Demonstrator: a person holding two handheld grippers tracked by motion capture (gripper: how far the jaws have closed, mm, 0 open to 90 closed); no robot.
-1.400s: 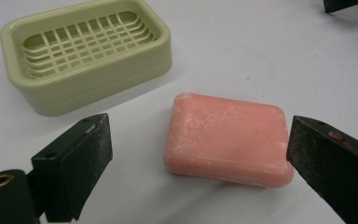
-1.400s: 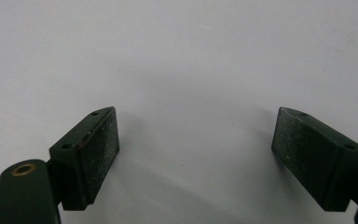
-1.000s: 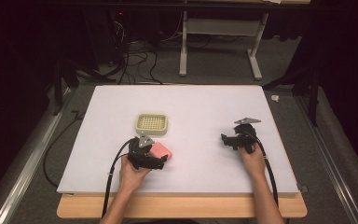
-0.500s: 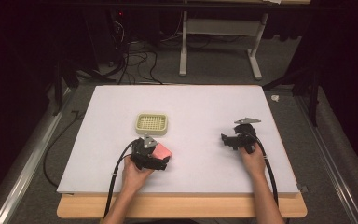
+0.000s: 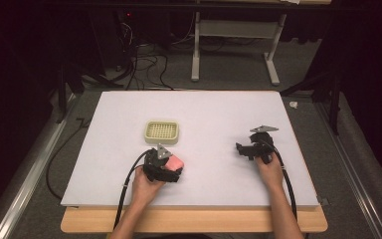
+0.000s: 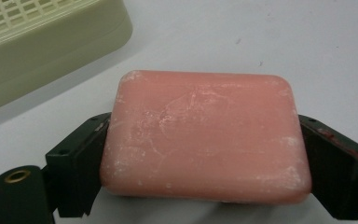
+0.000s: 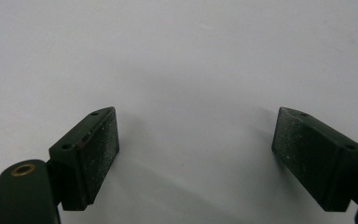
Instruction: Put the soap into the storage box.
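Now our left gripper (image 6: 205,154) has just closed its jaws on the pink soap (image 6: 205,140) — ready for the nearby dish (image 6: 51,42) — while our right gripper (image 7: 196,154) idles with jaws spread wide.

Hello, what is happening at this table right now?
A person works at a white table with a gripper in each hand. The left gripper has just been closing its jaws on a pink bar of soap, and the pads now press its two sides. A pale green soap dish sits just beyond it. The right gripper rests open over bare table.
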